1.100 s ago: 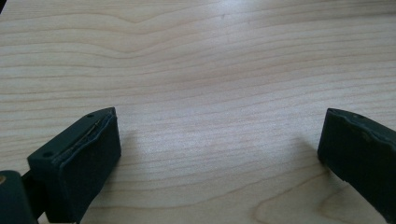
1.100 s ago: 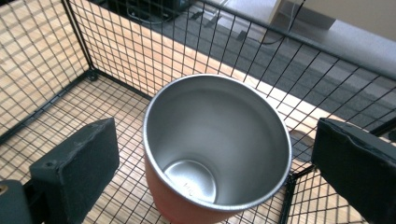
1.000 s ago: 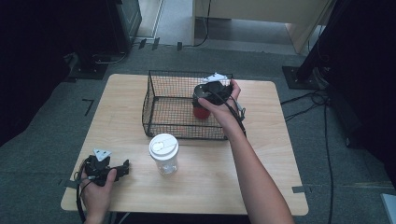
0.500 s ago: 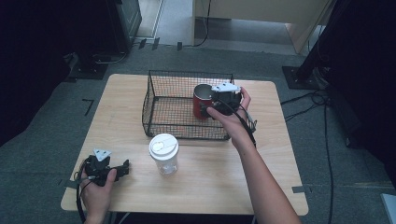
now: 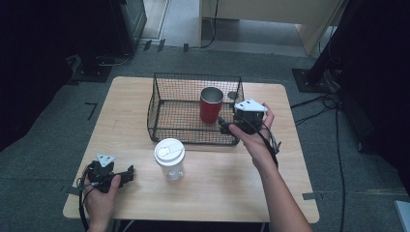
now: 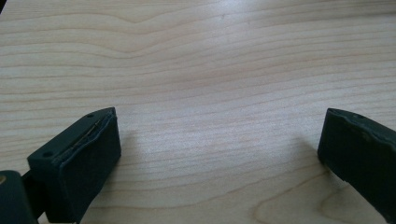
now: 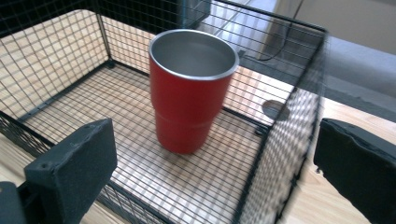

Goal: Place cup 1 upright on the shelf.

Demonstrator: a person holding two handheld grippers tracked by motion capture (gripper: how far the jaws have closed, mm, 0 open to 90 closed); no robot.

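Note:
A red metal tumbler (image 5: 211, 104) stands upright in the right half of a black wire basket (image 5: 193, 76). My right gripper (image 5: 223, 126) hovers at the basket's near right corner, open, a little apart from the tumbler. In the right gripper view the tumbler (image 7: 191, 93) stands beyond my open right gripper (image 7: 214, 151), and the basket's corner wall (image 7: 299, 130) runs between the jaws. My left gripper (image 5: 126, 175) rests at the table's near left, open. Bare wood lies between the jaws of my left gripper (image 6: 217, 135).
A clear cup with a white lid (image 5: 169, 157) stands on the wooden table (image 5: 227, 193) in front of the basket, between the two hands. Cables (image 5: 333, 104) and dark stands lie on the floor to the right.
The right gripper lowered the red tumbler into the basket, let it go and drew back toward the near right corner. The left gripper has stayed put.

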